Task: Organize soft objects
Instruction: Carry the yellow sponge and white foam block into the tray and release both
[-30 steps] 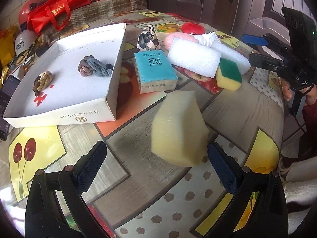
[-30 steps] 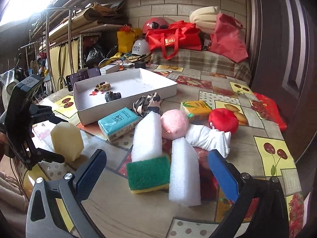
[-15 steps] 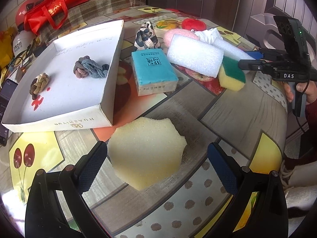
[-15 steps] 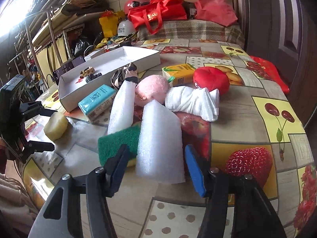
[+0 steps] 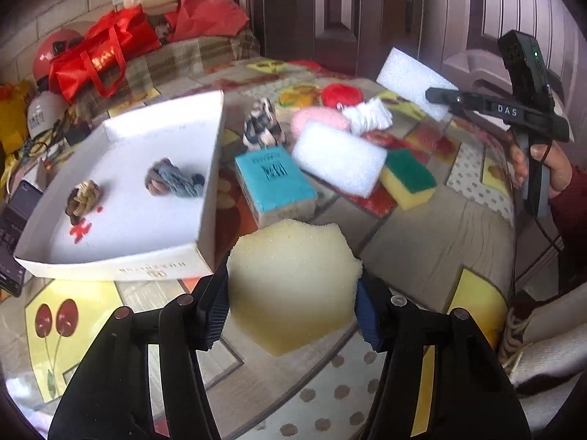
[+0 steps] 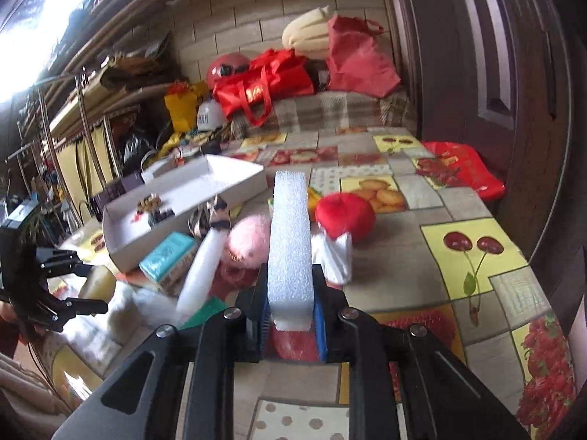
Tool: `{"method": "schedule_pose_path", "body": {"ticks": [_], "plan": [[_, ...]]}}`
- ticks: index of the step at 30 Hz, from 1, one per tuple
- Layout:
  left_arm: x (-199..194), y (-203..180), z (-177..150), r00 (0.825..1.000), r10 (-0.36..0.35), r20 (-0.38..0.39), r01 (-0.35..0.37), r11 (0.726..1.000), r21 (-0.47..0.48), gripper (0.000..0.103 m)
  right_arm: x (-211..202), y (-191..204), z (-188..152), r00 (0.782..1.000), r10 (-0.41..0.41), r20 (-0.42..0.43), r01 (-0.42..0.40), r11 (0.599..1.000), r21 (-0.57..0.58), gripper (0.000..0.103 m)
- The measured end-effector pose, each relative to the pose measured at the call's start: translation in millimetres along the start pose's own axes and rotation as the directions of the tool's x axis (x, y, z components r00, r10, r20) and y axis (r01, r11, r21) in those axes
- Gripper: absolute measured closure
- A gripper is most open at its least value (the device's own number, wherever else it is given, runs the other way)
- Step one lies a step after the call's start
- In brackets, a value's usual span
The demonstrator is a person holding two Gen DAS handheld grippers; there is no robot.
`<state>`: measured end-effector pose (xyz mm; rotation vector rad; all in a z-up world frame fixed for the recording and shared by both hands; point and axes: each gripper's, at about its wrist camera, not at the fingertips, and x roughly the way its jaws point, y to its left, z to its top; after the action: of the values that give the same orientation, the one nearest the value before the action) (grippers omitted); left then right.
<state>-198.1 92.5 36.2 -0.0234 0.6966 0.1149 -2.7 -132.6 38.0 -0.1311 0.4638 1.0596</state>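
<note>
On the table [image 5: 433, 253], the white box [image 5: 121, 264] by its left edge holds only two knotted cloths [image 5: 172, 183] — most soft things lie outside. The left gripper [image 5: 291, 308] pinches the yellow sponge [image 5: 293, 282], seemingly lifted; the right gripper [image 6: 290, 311] clamps a white foam block [image 6: 290, 249] aloft.

Table [image 5: 433, 242] has a fruit-print cloth, cherries, strawberries and so on. Ahead-left of the left gripper sits a white tray [image 5: 205, 190]. Straight ahead is a teal pack [image 5: 271, 179], with a striped toy [image 5: 262, 128] behind it. Off to the right there's a white foam block [image 5: 339, 157], a green-yellow sponge [image 5: 407, 179], pink puff [image 5: 319, 119], white cloth [image 5: 368, 115] and a red ball [image 5: 339, 95].
</note>
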Motion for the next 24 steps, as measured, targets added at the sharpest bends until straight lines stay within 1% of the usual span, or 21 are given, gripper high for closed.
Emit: {"method": "schedule_pose_path", "body": {"ticks": [1,2,3,4,5,6,9,12,14,18,19,22,24], "plan": [[-8.7,5.0,3.1,0.997,0.035,0.063,-0.034,0.999,-0.013,0.045,-4.2,2.6,4.1,0.999,0.007,0.036,-0.008,1.000,0.008,0.085],[-16.5,10.9,5.0,0.989,0.076,0.127,-0.073,0.997,-0.031,0.044,-6.4,7.3,7.7,0.998,0.016,0.065,-0.017,1.000,0.013,0.085],[-22.7,17.5,5.7,0.975,0.128,0.184,-0.120,0.991,-0.052,0.044,-7.1,12.5,9.0,0.996,0.026,0.089,-0.027,0.999,0.017,0.085],[-26.5,24.2,5.3,0.956,0.187,0.226,-0.175,0.982,-0.071,0.044,-6.1,18.9,9.1,0.994,0.033,0.105,-0.035,0.999,0.017,0.085],[-27.7,31.3,4.5,0.936,0.251,0.246,-0.234,0.968,-0.096,0.044,-3.6,25.9,8.2,0.993,0.033,0.115,-0.035,0.999,0.012,0.085],[-26.8,43.8,6.5,0.927,0.285,0.244,-0.257,0.956,-0.140,0.044,0.3,32.4,7.2,0.992,0.026,0.124,-0.026,1.000,0.002,0.085],[-36.8,74.3,-0.9,0.900,0.352,0.259,-0.278,0.918,-0.283,0.044,14.6,46.3,0.8,0.992,0.010,0.126,-0.008,1.000,-0.014,0.085],[-41.6,95.0,-7.7,0.874,0.421,0.241,-0.318,0.872,-0.372,0.044,27.0,50.4,-1.3,0.994,0.022,0.105,-0.023,1.000,0.004,0.085],[-39.2,102.2,-7.9,0.862,0.452,0.227,-0.346,0.855,-0.387,0.044,26.8,53.2,0.9,0.992,0.032,0.124,-0.034,0.999,0.013,0.085],[-25.2,113.1,-6.2,0.859,0.473,0.195,-0.376,0.842,-0.386,0.044,33.4,68.4,6.1,0.989,0.039,0.142,-0.037,0.999,-0.018,0.085],[-21.7,114.1,-4.7,0.855,0.480,0.195,-0.383,0.840,-0.385,0.044,36.1,73.0,8.0,0.988,0.044,0.147,-0.040,0.999,-0.027,0.085],[-11.9,114.9,2.6,0.836,0.510,0.204,-0.419,0.832,-0.365,0.044,44.4,89.5,9.8,0.986,0.057,0.157,-0.048,0.997,-0.062,0.085],[-5.5,116.3,8.1,0.826,0.522,0.210,-0.435,0.829,-0.351,0.044,49.4,99.1,10.6,0.985,0.065,0.161,-0.052,0.995,-0.080,0.085]]}}
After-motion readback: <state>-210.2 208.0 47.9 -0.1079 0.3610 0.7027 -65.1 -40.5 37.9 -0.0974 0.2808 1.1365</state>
